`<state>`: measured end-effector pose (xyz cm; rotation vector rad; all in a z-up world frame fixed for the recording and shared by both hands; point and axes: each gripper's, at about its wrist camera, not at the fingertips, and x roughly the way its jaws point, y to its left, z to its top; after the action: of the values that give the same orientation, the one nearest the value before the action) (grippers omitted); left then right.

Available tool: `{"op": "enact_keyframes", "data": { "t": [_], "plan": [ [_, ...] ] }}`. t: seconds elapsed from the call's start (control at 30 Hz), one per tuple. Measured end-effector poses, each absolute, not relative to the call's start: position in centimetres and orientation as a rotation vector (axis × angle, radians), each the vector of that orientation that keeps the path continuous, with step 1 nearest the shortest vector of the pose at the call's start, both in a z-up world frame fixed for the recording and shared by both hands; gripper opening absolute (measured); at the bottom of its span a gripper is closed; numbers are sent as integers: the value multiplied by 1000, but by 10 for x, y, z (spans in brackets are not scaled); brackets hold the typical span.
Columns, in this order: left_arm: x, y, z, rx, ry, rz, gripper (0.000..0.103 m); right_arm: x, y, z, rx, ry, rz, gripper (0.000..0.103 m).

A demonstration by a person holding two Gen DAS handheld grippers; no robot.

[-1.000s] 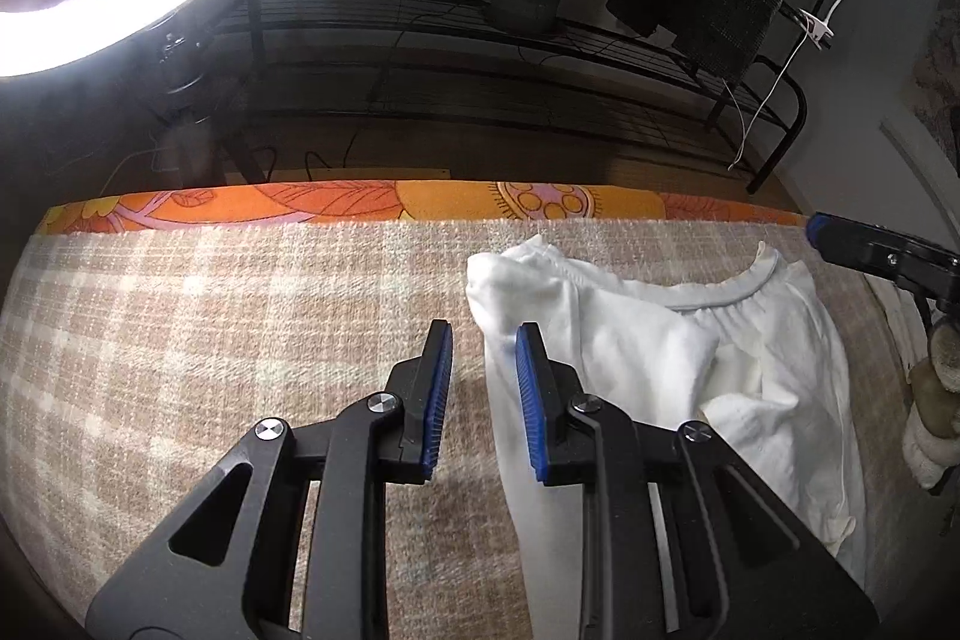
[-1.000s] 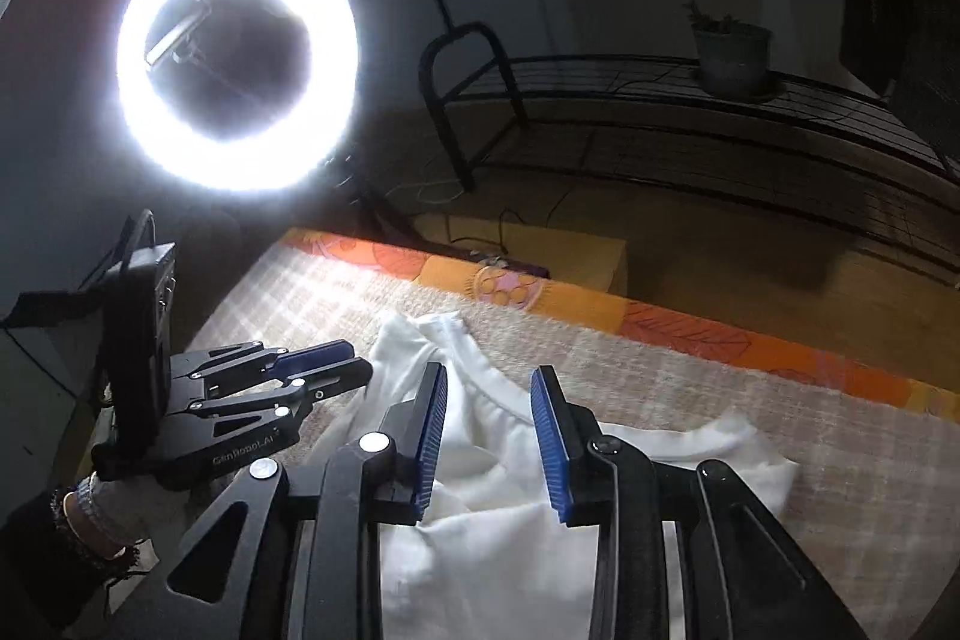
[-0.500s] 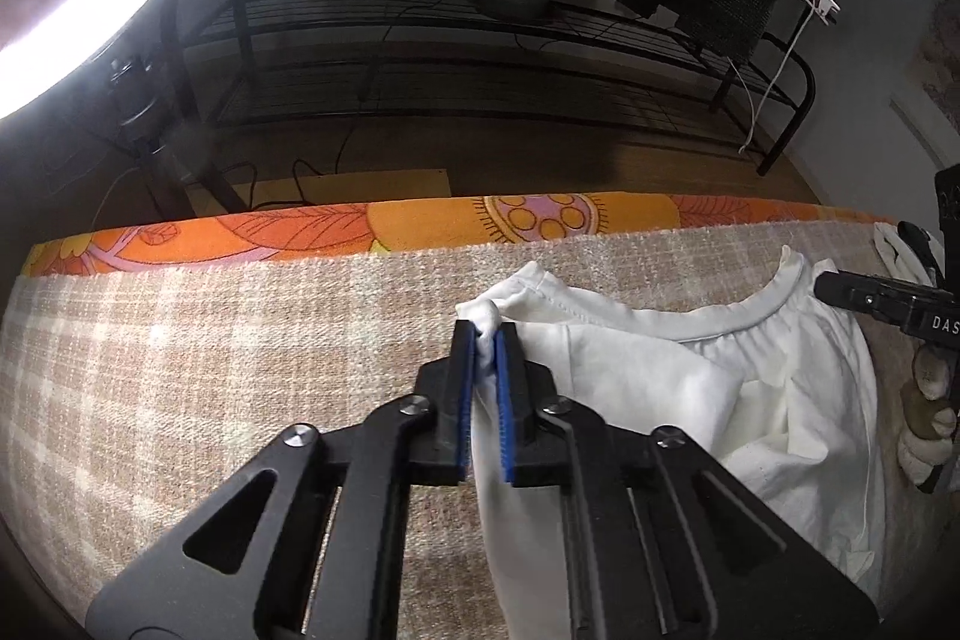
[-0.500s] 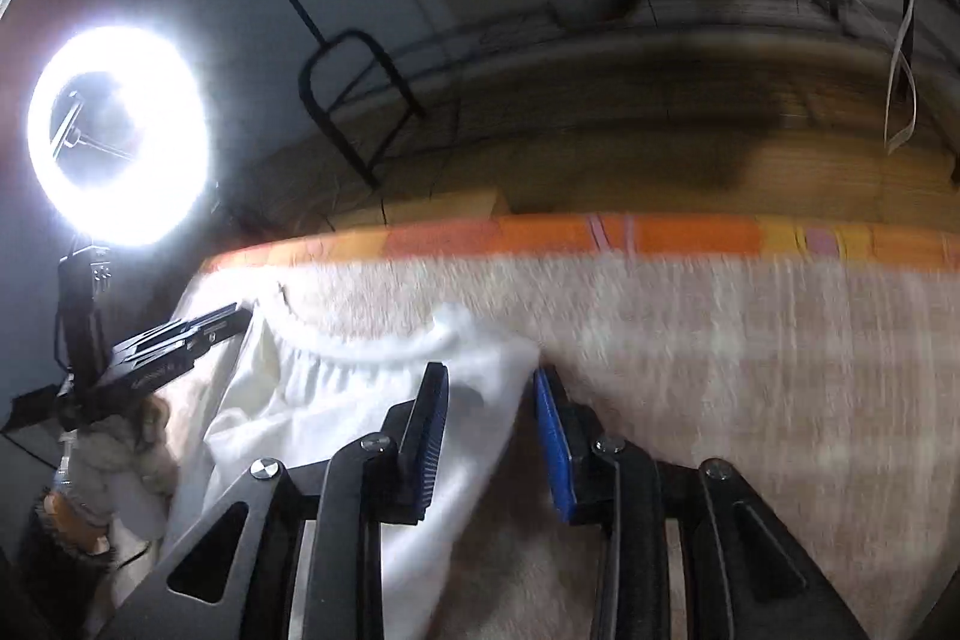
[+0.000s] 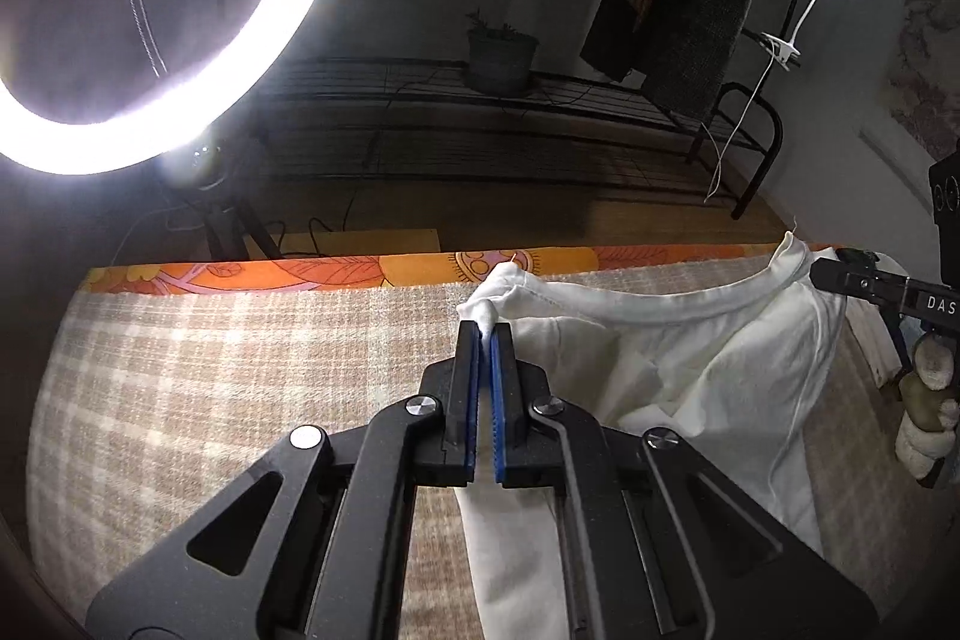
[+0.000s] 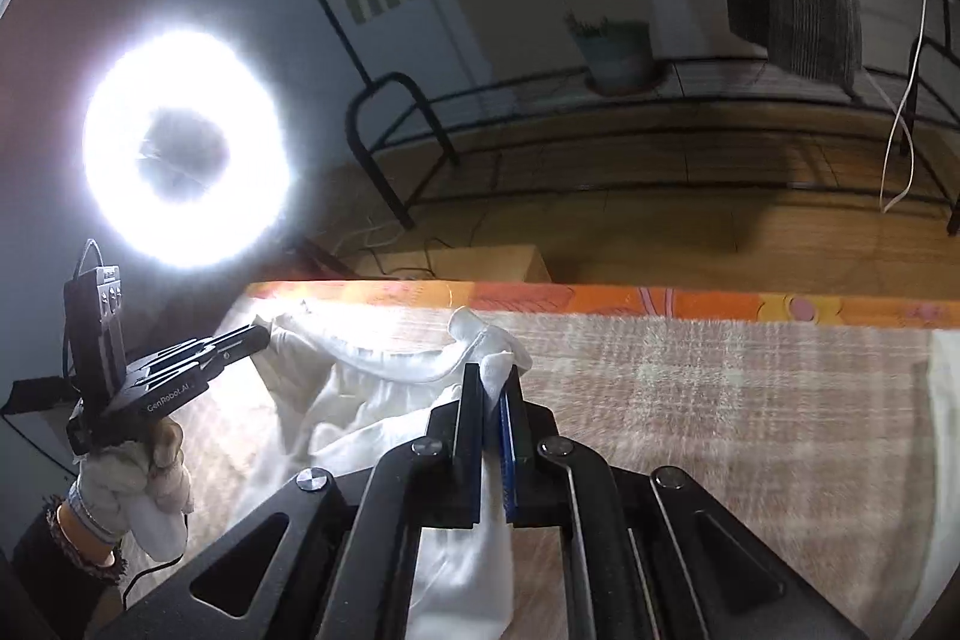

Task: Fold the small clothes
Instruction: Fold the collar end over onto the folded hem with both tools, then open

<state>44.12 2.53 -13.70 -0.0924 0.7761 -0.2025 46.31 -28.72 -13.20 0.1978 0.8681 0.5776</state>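
Both claws, apart a second ago, now pinch the shirt [image 5: 708, 370] at center frame, left claw [image 5: 485, 340] and right claw [image 6: 493, 388] clenched on its shoulders, so folding can begin.

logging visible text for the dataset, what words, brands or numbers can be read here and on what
"DAS": white letters on the side of the right gripper in the left wrist view, cut off at the frame edge.
"GenRobot.AI": small white print on the body of the left gripper in the right wrist view.
The white garment and the checked cloth show no text.
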Motion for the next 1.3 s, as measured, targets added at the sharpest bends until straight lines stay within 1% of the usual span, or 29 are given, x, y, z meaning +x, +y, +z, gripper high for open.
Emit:
{"op": "enact_keyframes", "data": {
  "t": [0.2, 0.5, 0.63, 0.87, 1.17, 1.3],
  "plan": [
    [384, 27, -107, -85, 750, -215, 1, 415, -294, -94, 191, 843, 598, 2],
    [296, 24, -84, -63, 752, -227, 1, 331, -303, -74, 160, 845, 601, 2],
    [251, 18, -89, -31, 765, -211, 1, 287, -303, -76, 130, 850, 595, 2],
    [191, 7, -116, 20, 812, -199, 1, 222, -303, -96, 98, 875, 571, 2],
    [151, 13, -142, 77, 846, -183, 1, 167, -305, -122, 9, 890, 528, 2],
    [135, 17, -143, 111, 863, -213, 1, 145, -303, -127, -69, 878, 529, 3]
  ]
}}
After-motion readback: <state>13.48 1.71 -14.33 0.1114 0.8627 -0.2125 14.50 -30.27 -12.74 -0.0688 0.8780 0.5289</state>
